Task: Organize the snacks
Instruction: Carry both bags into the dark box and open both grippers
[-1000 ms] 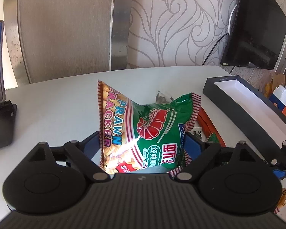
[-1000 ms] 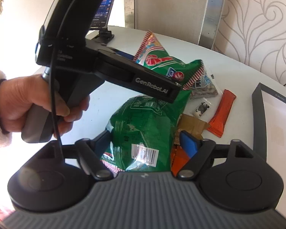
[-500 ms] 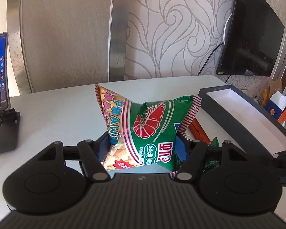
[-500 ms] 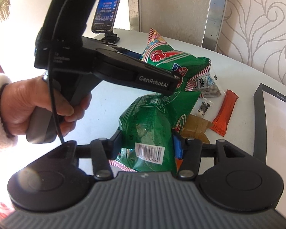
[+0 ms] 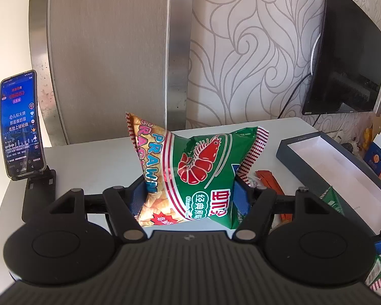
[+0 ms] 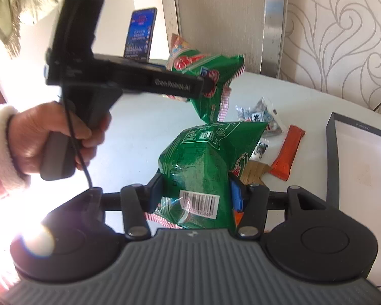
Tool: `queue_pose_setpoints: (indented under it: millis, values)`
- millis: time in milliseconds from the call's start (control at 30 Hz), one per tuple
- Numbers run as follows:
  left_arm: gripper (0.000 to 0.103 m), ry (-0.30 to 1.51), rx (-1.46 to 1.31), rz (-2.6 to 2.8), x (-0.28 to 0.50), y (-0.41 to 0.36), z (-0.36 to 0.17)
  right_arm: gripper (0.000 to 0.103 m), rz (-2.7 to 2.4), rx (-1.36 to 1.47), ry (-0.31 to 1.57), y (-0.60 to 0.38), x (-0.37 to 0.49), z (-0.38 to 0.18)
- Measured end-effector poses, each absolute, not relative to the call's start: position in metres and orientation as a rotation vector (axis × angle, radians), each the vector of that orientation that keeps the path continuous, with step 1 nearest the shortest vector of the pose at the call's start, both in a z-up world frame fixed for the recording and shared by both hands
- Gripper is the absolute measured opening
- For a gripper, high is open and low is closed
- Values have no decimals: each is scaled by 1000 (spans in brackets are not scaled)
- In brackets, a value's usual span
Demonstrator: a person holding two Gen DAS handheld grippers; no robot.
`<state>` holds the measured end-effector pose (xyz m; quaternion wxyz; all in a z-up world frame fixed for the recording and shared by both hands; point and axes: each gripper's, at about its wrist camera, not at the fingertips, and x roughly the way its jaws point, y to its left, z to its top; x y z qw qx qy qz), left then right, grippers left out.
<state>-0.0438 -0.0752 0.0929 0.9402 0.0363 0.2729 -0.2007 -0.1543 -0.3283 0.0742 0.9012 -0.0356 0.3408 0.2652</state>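
My left gripper [image 5: 189,190] is shut on a green and yellow prawn cracker bag [image 5: 198,167], pinched low between the blue pads and held above the white table [image 5: 89,160]. The right wrist view shows that same bag [image 6: 208,63] hanging off the table, with a hand [image 6: 63,139] on the left gripper's handle. My right gripper [image 6: 196,193] is shut on a second green snack bag [image 6: 200,160], barcode side towards the camera, also lifted. A dark box with a white inside [image 5: 302,138] lies open at the right.
Loose snacks stay on the table: an orange bar [image 6: 288,152], a clear packet [image 6: 261,117], a brown packet [image 6: 256,171]. The box rim [image 6: 331,157] is just right of them. A phone on a stand [image 5: 21,124] is at the far left, a wall screen [image 5: 348,63] at the right.
Both grippers have closed on their bags and risen, lifting each bag off the table. The table and the box have dropped lower in both views.
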Motion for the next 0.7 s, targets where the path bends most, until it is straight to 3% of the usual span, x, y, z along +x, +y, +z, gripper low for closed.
queue_pose_setpoints:
  millis: [700]
  values:
    - [73,524,114,-477,-48,-161,117,56,421,56,595,-422,-181,113]
